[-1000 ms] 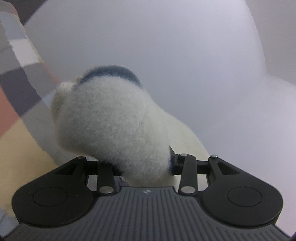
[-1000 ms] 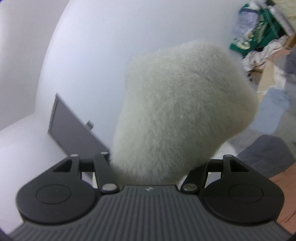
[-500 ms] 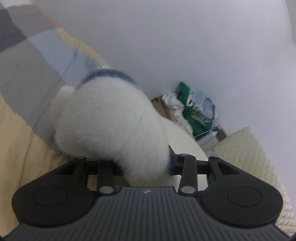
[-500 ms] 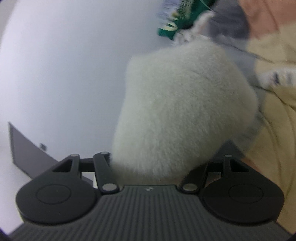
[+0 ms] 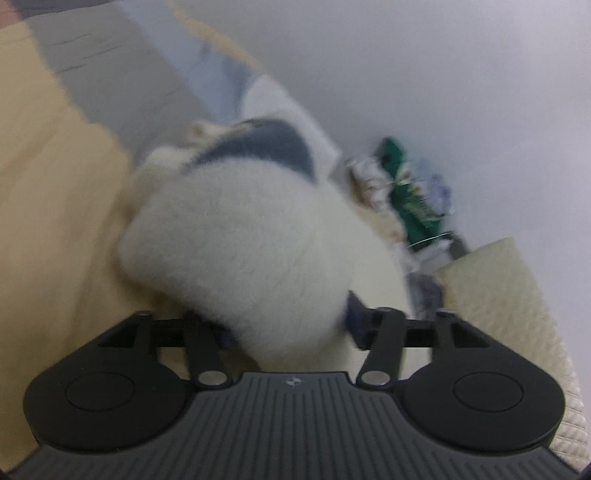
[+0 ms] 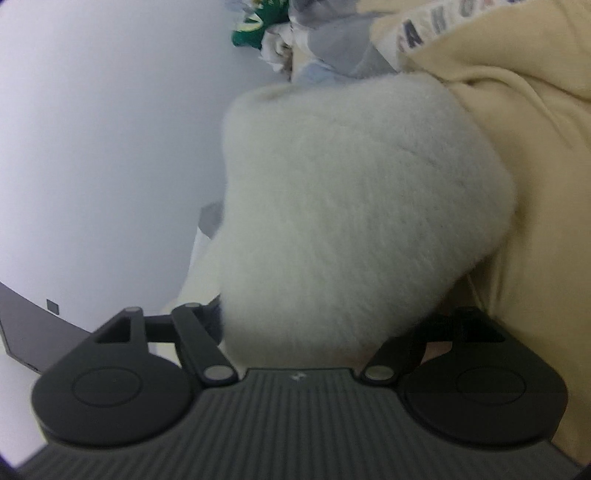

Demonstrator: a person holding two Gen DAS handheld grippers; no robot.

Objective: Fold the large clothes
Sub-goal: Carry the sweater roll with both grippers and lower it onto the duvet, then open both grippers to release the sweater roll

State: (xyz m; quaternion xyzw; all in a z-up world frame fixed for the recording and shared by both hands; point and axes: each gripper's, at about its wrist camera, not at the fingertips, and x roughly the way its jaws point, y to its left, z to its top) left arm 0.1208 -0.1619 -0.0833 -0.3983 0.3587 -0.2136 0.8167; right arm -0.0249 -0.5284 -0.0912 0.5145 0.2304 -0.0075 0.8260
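A bulky white fleece garment (image 5: 243, 243) with a dark blue-grey band (image 5: 266, 147) bulges out of my left gripper (image 5: 288, 325). Its jaws are opening, and the fleece still fills the gap against the blue pads (image 5: 354, 317). Another thick fold of the same fleece (image 6: 351, 206) sits between the jaws of my right gripper (image 6: 314, 328). These jaws are opening too, and the fingertips are hidden in the pile. The fleece lies low over a cream bedcover (image 5: 48, 206).
A cream garment with printed letters (image 6: 436, 26) lies at the upper right. Grey patchwork bedding (image 5: 122, 77) runs behind. A green bag and crumpled clutter (image 5: 402, 192) sit by the white wall, with a quilted cream mat (image 5: 509, 295) on the right. A dark panel (image 6: 22, 325) stands low on the left.
Both grippers have come down with the fleece, from in front of the bare wall to just over the bedding. The views have tilted downward, and the left jaws stand slightly wider.
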